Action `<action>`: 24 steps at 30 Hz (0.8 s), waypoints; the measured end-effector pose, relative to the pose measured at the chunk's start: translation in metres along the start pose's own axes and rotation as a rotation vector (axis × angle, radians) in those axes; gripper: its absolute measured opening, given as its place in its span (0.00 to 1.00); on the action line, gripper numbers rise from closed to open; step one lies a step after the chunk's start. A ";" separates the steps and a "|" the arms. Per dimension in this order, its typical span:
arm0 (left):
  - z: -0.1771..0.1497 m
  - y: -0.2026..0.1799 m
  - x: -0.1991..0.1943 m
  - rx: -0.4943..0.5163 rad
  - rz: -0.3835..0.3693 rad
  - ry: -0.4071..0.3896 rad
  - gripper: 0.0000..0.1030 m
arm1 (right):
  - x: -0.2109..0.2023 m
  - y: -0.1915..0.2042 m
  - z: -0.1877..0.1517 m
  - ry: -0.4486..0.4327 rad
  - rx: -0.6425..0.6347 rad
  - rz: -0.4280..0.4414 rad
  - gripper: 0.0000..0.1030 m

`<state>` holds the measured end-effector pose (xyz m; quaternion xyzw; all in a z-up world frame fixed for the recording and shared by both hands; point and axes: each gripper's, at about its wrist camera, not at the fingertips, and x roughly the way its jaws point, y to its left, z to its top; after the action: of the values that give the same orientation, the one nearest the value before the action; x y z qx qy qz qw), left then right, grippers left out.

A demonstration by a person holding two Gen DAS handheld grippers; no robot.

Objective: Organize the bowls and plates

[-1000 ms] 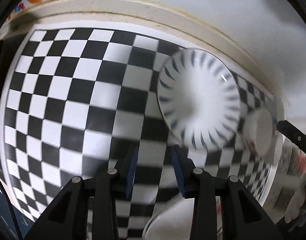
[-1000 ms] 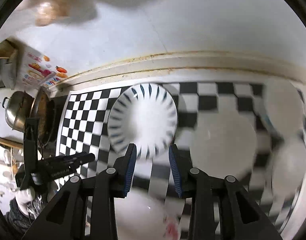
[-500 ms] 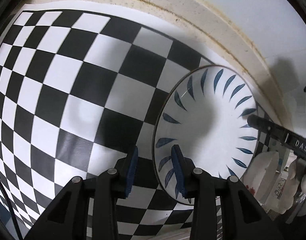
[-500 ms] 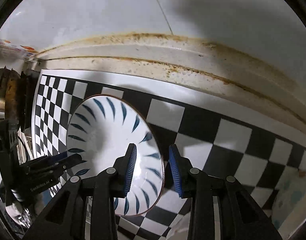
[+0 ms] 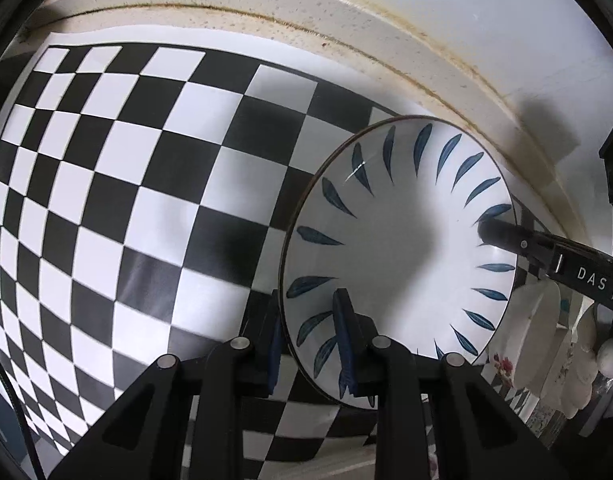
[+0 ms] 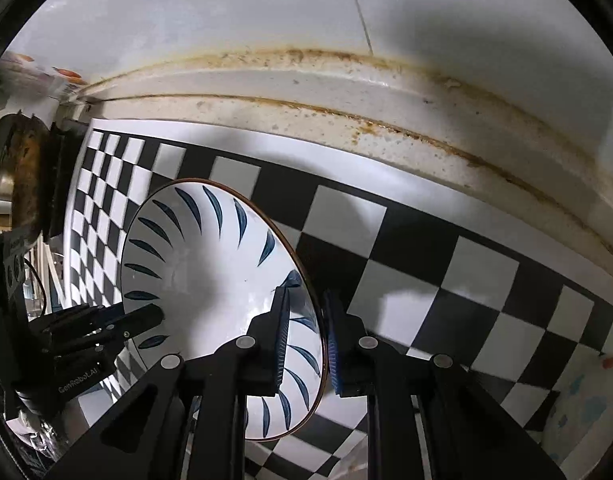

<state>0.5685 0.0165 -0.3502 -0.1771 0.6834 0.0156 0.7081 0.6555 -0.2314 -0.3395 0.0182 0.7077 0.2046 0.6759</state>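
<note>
we find the leaf-pattern plate [image 5: 398, 248] on the checkered mat [image 5: 126, 200], close to the stained back ledge [image 5: 346, 28]. left gripper [image 5: 312, 344] has just been closing; its blue pads now straddle the near rim, one inside, one under, pinching it. right gripper [image 6: 304, 336] has likewise just narrowed onto the opposite rim. open mat lies wide to the left of the plate. floral dishes [image 5: 542, 340] crowd its right edge, partly cut off. metal pot [image 6: 10, 176] at frame edge, blurred.
</note>
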 end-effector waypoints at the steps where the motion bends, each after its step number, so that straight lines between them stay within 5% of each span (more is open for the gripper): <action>1: -0.004 -0.001 -0.006 0.007 0.000 -0.002 0.21 | -0.005 0.002 -0.002 -0.007 -0.002 0.004 0.19; 12: -0.052 0.002 -0.066 0.082 -0.018 -0.044 0.21 | -0.065 0.033 -0.059 -0.047 0.000 -0.001 0.19; 24: -0.129 0.005 -0.088 0.201 -0.022 -0.032 0.21 | -0.091 0.058 -0.184 -0.077 0.068 0.003 0.18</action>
<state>0.4376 0.0059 -0.2665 -0.1127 0.6681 -0.0580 0.7332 0.4712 -0.2544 -0.2344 0.0501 0.6878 0.1809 0.7013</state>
